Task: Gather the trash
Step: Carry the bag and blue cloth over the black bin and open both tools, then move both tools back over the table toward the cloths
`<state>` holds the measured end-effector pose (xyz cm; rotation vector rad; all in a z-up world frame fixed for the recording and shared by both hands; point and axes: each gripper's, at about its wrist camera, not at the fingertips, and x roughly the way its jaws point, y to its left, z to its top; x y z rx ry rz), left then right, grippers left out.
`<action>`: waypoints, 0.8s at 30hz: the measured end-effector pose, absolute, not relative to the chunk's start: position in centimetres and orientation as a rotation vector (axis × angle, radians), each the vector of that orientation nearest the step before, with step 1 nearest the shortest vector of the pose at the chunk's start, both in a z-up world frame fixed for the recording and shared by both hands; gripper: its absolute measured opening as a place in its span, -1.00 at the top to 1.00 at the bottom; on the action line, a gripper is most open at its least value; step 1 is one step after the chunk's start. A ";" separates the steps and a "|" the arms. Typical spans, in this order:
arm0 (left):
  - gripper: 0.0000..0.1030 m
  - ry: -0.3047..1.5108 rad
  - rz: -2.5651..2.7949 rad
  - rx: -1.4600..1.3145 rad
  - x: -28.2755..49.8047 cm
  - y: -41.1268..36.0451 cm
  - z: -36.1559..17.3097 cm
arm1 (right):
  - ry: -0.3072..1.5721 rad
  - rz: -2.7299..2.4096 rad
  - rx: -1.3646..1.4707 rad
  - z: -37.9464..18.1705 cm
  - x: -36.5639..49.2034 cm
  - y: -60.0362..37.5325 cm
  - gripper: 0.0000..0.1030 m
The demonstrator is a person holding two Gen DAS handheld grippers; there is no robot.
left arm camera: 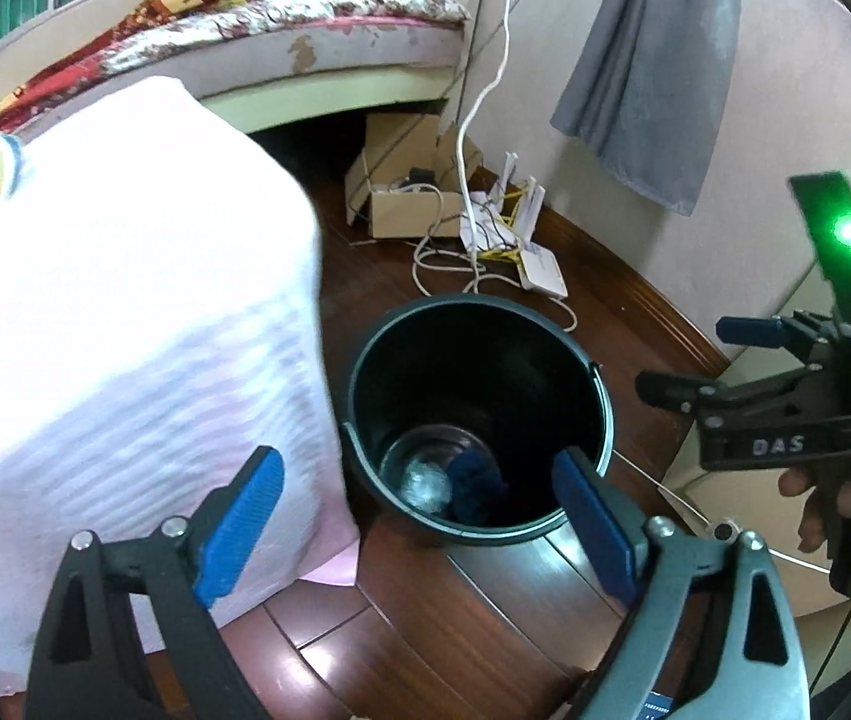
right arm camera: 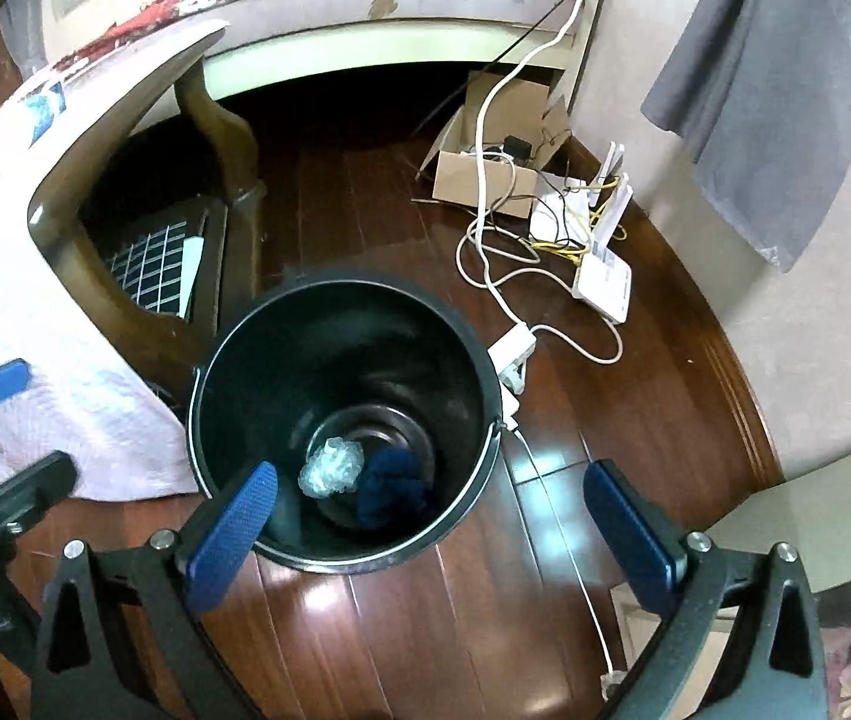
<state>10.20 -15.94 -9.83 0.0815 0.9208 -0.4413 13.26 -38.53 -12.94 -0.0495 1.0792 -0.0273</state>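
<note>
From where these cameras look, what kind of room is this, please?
Most likely a bedroom in a home. A bed with floral bedding stands at the back, a router with tangled cables lies on the wooden floor, and a black bin stands beside a cloth-covered table.

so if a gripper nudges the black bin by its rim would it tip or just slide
Probably slide. The black bin stands upright on glossy wooden floor that looks slick. It seems light: only a crumpled clear plastic ball and a dark blue wad lie at the bottom. It is tall and narrows downward, so a hard push at the rim might tip it.
</note>
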 end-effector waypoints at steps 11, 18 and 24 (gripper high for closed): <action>-0.82 0.799 -0.338 0.051 8.3 -9.2 -4.5 | 1.021 0.047 -0.125 -10.1 13.0 -33.1 -1.00; -0.87 0.712 -0.206 0.027 8.9 -3.8 -1.8 | 0.853 0.145 -0.153 -4.2 13.7 -26.6 -1.00; -0.88 0.675 -0.077 0.005 9.3 1.5 -0.9 | 0.758 0.254 -0.161 -1.2 15.6 -19.7 -1.00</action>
